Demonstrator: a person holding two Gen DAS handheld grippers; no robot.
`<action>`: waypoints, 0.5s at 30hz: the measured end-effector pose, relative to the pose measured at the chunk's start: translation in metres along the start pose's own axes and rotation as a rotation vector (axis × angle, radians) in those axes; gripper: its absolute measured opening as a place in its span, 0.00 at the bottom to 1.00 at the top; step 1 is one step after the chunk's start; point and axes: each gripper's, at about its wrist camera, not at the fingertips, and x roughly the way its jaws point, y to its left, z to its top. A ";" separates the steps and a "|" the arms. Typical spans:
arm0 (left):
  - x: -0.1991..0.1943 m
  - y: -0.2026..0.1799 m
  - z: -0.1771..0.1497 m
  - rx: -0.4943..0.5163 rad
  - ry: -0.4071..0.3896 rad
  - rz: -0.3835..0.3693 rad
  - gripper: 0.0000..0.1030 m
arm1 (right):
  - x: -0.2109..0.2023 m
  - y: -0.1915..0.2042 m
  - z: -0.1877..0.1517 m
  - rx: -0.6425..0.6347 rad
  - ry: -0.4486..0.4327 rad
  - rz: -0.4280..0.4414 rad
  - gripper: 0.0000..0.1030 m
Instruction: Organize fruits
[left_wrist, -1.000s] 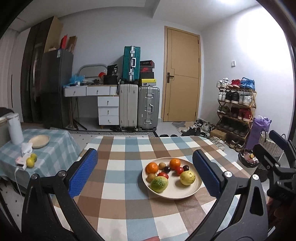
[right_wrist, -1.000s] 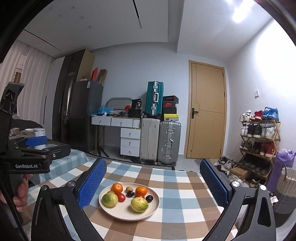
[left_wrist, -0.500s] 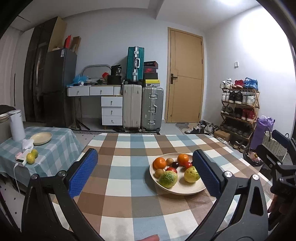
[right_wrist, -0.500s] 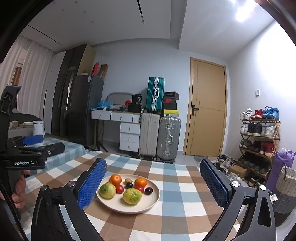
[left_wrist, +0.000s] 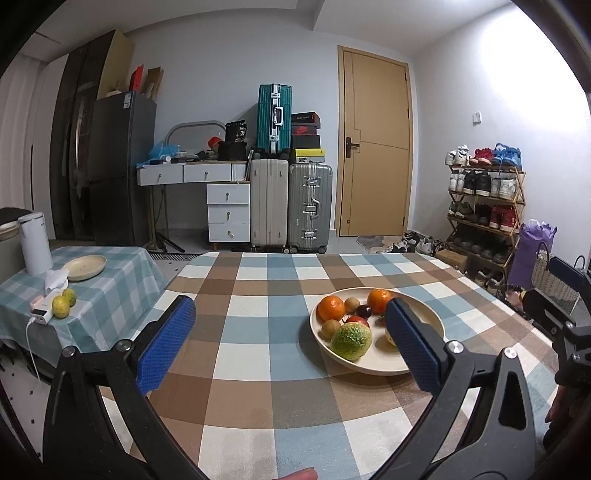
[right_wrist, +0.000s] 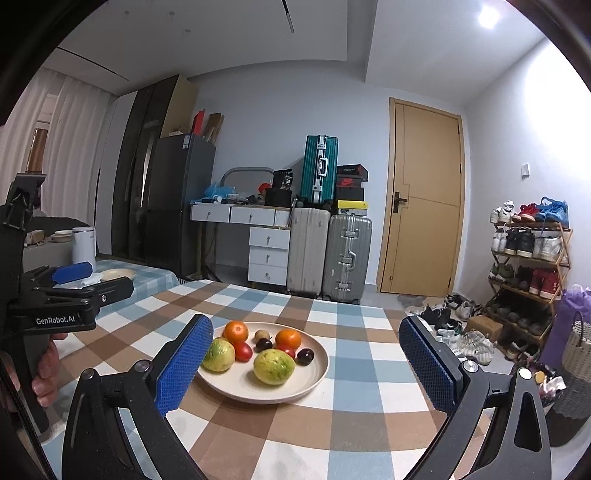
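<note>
Left wrist: left gripper (left_wrist: 291, 325) spread wide, empty; plate (left_wrist: 424, 363) of fruit (left_wrist: 351, 335) sits w/ its right part behind the right pad, toward table's right edge; fruit prob. light, round, rolls, soft skins, so pinch across the middle; right wrist: right gripper (right_wrist: 304, 350) spread, empty; plate (right_wrist: 284, 391) just ahead, left of centre, near left pad.

A round cream plate (right_wrist: 314, 384) sits on the checkered-cloth counter (right_wrist: 354, 417) at lower centre of the right wrist frame. In it, two round orange citrus fruits (right_wrist: 236, 331) lie at the back, two rough green-yellow fruits (right_wrist: 273, 366) at the front. In the left wrist frame the plate lies right of centre. A smaller counter with a pale checked cloth (left_wrist: 110, 291) stands at left, carrying a shallow beige dish (left_wrist: 84, 266). Behind the main counter, hard-shell suitcases (left_wrist: 291, 206) stand upright, left of a tan wooden door (left_wrist: 373, 155).
</note>
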 end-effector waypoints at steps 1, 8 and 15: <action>0.004 0.000 -0.003 0.001 0.000 0.001 0.99 | 0.001 0.000 -0.002 0.001 0.005 0.000 1.00; 0.016 -0.003 -0.016 0.030 0.017 0.028 0.99 | 0.011 -0.004 -0.016 0.017 0.052 0.003 1.00; 0.034 0.000 -0.028 0.018 0.052 0.005 0.99 | 0.024 -0.013 -0.021 0.068 0.105 0.020 1.00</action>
